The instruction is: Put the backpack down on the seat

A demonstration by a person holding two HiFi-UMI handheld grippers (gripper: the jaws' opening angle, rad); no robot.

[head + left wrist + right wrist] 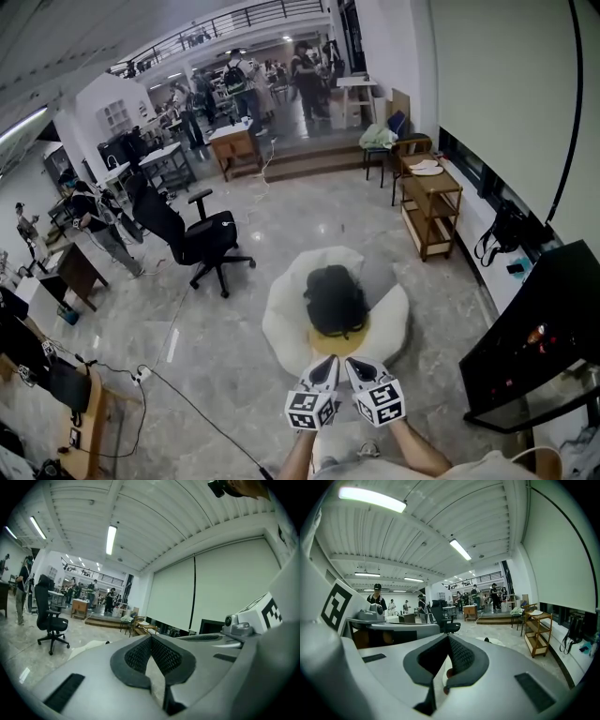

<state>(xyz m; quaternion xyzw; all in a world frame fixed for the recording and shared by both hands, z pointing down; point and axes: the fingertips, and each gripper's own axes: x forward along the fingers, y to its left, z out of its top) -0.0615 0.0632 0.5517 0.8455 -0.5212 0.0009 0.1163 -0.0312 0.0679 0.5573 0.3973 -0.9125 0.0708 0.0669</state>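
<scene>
- Closest in, the left gripper (327, 366) and the right gripper (354, 367) are hovering side by side at the near edge of the seat (281, 323), both pointing toward it and nearly touching each other.
- Left gripper's own view is showing its jaws pressed together at the tips, with nothing pinched between them.
- Right gripper is looking the same in its own view: jaws closed on each other, empty.
- Backpack (335, 298) (the black one) is sitting right in the middle of the seat, which is a white, petal-shaped beanbag sort of thing. Neither gripper is touching it.
- Something yellow (339, 343) is peeking out on the seat at the backpack's near side, between it and the grippers. Can't tell what it is.
- Black office chair (199, 239) is standing left of the seat, well apart from it, on the pale stone-look floor (234, 347).
- Wooden trolley (431, 208) is standing beyond the seat to the right, along the wall.
- Big black screen (534, 337) is standing right of the seat, tilted in this view.
- People (305, 75) are standing around desks way beyond the seat, at the far end of the room.
</scene>
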